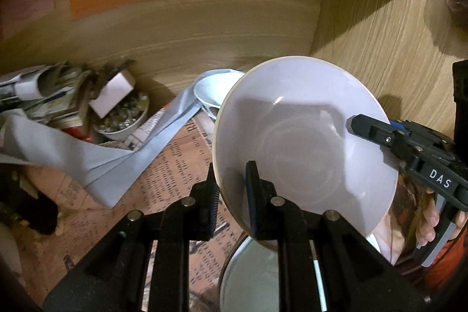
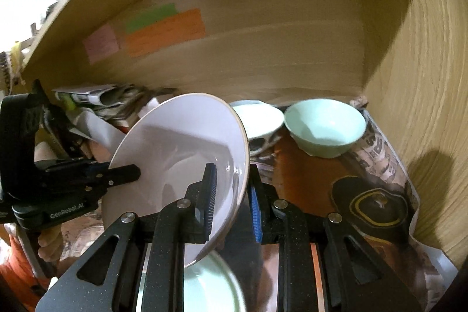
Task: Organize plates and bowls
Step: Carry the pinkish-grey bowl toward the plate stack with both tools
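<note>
Left wrist view, nearest first: the left claw (image 1: 232, 195) is clamped on the near rim of a white plate (image 1: 304, 142), which is tilted and held clear of the newspaper-lined shelf (image 1: 175, 165), while the right claw (image 1: 355, 126) bites the same plate's opposite rim; the right wrist view shows that claw (image 2: 234, 195) pinched on the edge with one pad inside and one outside. Both grips sit on a thin glazed lip, so I judge the main risk to be a slip: if the two hands drift apart or twist unequally, the plate could pivot out and drop onto the pale plate (image 2: 210, 282) just below it. Swinging it further in could also knock the patterned white bowl (image 2: 257, 119) just behind the held plate, or the green bowl (image 2: 324, 127) beside that one. Counting: two plates, the held one and the one beneath; three bowls, those two plus a bowl of small round pieces (image 1: 122, 119) left of the held plate. A grey folded paper (image 1: 96, 163) and a heap of papers (image 1: 49, 95) lie further left, and a dark lid (image 2: 377, 206) lies right of the plate. Three coloured notes (image 2: 163, 31) are stuck on the back wall.
</note>
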The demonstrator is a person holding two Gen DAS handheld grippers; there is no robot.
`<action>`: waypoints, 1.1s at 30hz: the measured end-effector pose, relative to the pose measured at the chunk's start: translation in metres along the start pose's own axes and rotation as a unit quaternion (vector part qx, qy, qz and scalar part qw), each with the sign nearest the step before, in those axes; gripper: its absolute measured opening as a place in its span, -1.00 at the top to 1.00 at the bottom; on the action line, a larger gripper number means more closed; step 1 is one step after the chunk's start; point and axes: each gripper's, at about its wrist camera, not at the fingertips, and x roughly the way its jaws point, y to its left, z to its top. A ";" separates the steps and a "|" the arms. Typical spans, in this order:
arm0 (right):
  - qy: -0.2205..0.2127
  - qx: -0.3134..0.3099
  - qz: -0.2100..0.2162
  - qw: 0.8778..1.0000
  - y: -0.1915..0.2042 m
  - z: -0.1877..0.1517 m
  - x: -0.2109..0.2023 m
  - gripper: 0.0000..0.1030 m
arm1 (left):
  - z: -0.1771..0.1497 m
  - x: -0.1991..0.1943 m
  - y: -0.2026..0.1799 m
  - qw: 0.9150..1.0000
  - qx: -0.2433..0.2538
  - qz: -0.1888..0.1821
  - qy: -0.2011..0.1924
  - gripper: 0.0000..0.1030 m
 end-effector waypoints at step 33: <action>0.025 -0.082 0.091 0.992 0.138 -0.043 -0.001 0.63 | -0.101 -0.120 0.084 0.994 -0.060 0.086 -0.040 0.67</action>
